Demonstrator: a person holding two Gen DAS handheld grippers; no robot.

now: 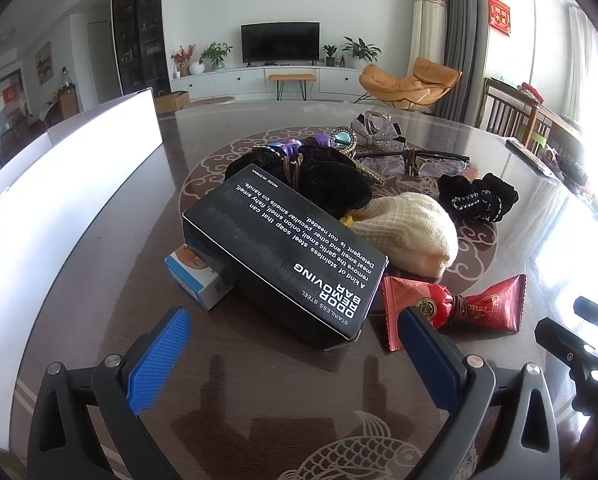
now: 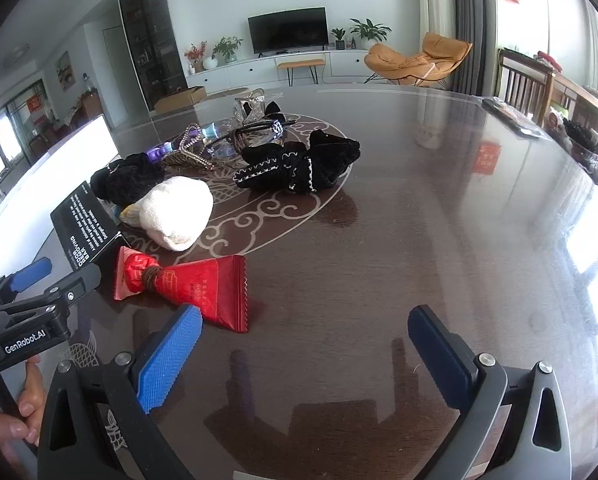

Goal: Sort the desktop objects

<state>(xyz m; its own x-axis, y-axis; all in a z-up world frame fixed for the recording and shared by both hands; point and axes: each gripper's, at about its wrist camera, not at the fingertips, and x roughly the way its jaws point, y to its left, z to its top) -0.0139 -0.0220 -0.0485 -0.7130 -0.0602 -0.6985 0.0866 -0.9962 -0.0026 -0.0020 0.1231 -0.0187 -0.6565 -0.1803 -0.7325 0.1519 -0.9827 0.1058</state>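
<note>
Hovering low over the dark table [image 1: 259,392], the left gripper [image 1: 295,344] is gaping wide and gripping nothing, facing the black box [image 1: 287,264] (propped on a small blue-white box [image 1: 197,280]). The right gripper [image 2: 305,344] is likewise standing wide and empty, its left pad just beside the red packet [image 2: 195,284], with a cream knit bundle [image 2: 177,212] lying beyond.

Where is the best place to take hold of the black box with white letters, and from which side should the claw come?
Probably grip the black box across its narrow width, on its two long side faces near the raised near end. Come with the left claw from the near side, where it is open and facing that end. The box lies tilted, its left edge propped on a small blue and white box, so the near corner is clear.
</note>
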